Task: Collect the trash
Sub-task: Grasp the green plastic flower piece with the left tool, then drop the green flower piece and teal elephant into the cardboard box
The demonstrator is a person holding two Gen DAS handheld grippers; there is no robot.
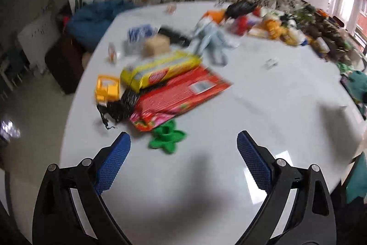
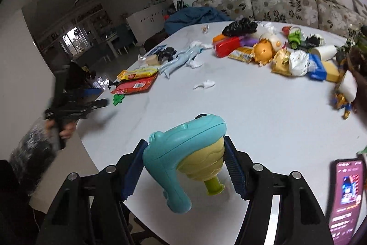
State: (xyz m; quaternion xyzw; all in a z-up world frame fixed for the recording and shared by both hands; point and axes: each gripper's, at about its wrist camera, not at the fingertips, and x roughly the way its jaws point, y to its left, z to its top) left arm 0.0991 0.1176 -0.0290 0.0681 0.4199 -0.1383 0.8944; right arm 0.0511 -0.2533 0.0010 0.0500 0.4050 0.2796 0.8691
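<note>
Teal toy [image 2: 183, 153] clamped in right gripper [image 2: 185, 167]; left gripper [image 1: 183, 146] agape near green star [image 1: 167, 138].

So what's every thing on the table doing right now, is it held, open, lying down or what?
Left hand-held gripper: open, nothing between its fingers.
Right hand-held gripper: shut on the teal toy.
Teal toy: held above the table.
Red packet: lying flat.
Yellow packet: lying across the red packet's edge.
Green star shape: flat on the table.
Phone: screen lit.
</note>
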